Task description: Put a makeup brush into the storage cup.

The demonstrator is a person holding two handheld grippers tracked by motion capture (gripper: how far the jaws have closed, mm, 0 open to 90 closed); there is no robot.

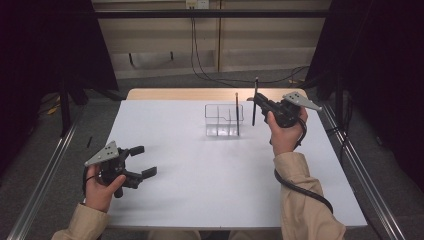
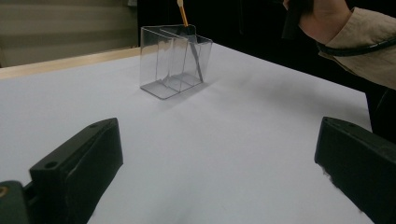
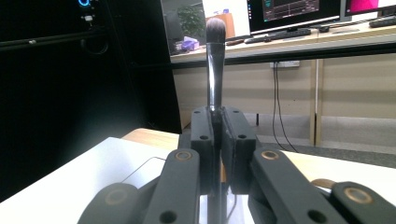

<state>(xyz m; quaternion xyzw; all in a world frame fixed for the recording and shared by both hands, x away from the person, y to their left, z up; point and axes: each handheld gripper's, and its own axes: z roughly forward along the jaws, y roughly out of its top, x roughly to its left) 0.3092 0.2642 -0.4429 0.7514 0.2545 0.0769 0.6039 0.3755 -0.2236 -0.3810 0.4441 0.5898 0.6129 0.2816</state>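
Observation:
A clear plastic organiser [image 1: 223,120] with dividers stands at the back middle of the white table [image 1: 210,175]. One thin brush [image 1: 237,114] leans inside its right end; in the left gripper view the organiser [image 2: 173,60] holds that orange-handled brush [image 2: 189,42]. My right gripper [image 1: 256,103] hovers just right of the organiser, shut on a black makeup brush [image 1: 255,90] held upright. In the right gripper view the jaws [image 3: 217,135] clamp the brush's handle, bristles [image 3: 215,32] up. My left gripper [image 1: 142,161] rests open near the table's front left, nothing between its fingers [image 2: 79,168].
Metal rails [image 1: 45,175] run along both sides of the table. Black curtains [image 1: 45,45] hang left and right. Cables [image 1: 215,75] lie on the floor behind. A wooden strip [image 1: 190,94] edges the table's far side. The right hand [image 2: 327,18] is beyond the organiser.

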